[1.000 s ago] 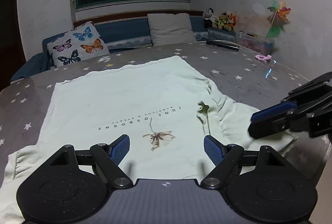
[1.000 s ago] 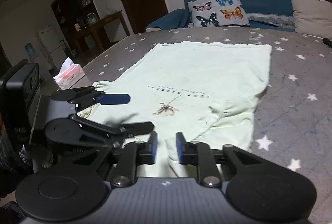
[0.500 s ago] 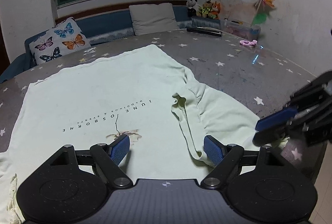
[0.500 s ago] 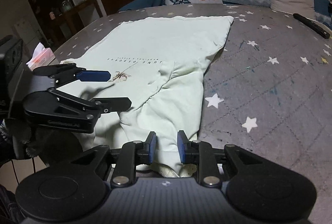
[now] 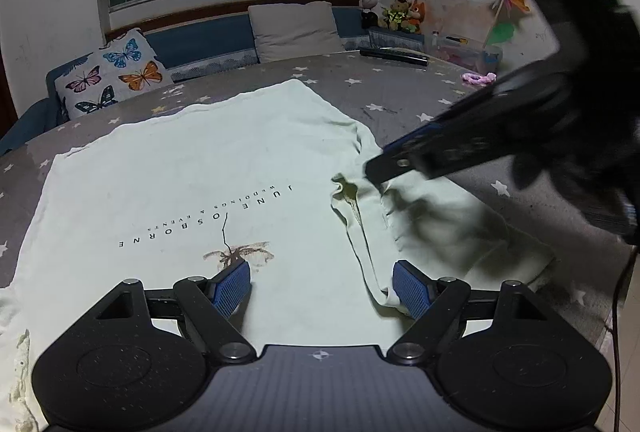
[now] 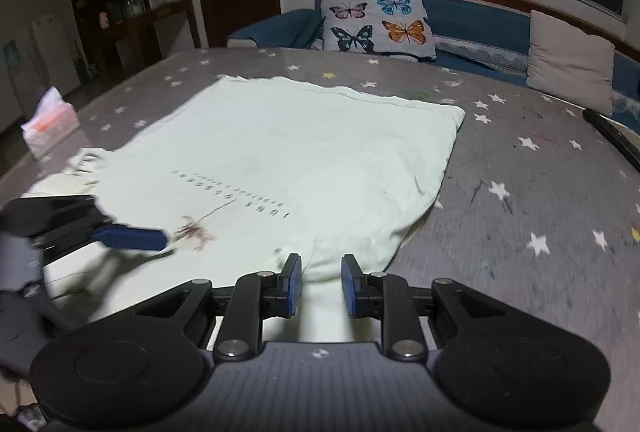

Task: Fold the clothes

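**A:** so what's different from a second ago? The pale mint-green T-shirt (image 5: 208, 168) with the dark lettering and little brown flower print is still spread flat on the grey star-patterned surface (image 5: 404, 100), right?

**B:** yep, mostly flat. Big change is the right gripper (image 6: 320, 282). A second ago it sat low at the near edge of the shirt, now in the left wrist view it's swung up and inward, blurry, with its tip right over the bunched sleeve (image 5: 360, 192). From its own camera a strip of the green cloth runs up between the narrow-set blue pads (image 6: 294, 284), looks like it's grasping the fabric there.

**A:** and the left gripper (image 5: 322, 286)?

**B:** barely budged. Jaws spread wide, released, hovering over the chest print, nothing pinched. The collar edge lies just beside its right-side pad.

**A:** background?

**B:** same butterfly-print cushion (image 6: 378, 22) on the blue sofa, pink tissue pack (image 6: 48, 122) off to the side
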`<action>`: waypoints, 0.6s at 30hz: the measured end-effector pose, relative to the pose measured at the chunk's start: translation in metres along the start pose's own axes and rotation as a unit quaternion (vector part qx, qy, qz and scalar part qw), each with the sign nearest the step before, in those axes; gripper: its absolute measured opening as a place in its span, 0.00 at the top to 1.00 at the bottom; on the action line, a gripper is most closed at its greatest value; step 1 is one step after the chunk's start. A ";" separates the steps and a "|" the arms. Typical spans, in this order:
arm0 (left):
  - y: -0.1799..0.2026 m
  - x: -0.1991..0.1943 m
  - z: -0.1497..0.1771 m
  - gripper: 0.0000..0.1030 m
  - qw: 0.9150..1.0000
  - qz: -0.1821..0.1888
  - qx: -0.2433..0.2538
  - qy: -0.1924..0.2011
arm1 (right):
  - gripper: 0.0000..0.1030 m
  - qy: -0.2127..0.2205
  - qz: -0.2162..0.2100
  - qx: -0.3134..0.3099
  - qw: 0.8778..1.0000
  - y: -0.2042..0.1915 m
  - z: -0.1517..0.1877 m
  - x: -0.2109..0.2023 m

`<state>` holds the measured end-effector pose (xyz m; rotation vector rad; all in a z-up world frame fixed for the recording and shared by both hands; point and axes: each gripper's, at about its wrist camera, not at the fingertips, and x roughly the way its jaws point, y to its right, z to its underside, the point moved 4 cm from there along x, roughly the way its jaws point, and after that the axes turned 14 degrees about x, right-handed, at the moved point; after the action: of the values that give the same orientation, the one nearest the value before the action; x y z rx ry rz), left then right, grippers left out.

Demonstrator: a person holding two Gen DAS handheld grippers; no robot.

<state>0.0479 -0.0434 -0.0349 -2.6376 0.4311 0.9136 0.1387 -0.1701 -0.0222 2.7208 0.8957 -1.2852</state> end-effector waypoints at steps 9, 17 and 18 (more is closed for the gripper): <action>-0.011 -0.013 0.004 0.20 1.000 -0.013 -0.017 0.011 | 0.80 -0.005 0.013 -0.007 1.000 -0.002 -0.002 0.017; -0.044 -0.048 0.022 0.17 0.997 -0.069 -0.040 0.012 | 0.79 -0.017 0.011 -0.034 0.999 -0.011 0.012 -0.021; -0.048 -0.052 0.025 0.17 0.996 -0.077 -0.043 0.011 | 0.79 -0.021 0.010 -0.037 0.999 -0.013 0.017 -0.027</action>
<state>0.0135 0.0187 -0.0115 -2.7165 0.1944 0.8746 0.1074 -0.1765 -0.0115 2.6296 0.8925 -1.2741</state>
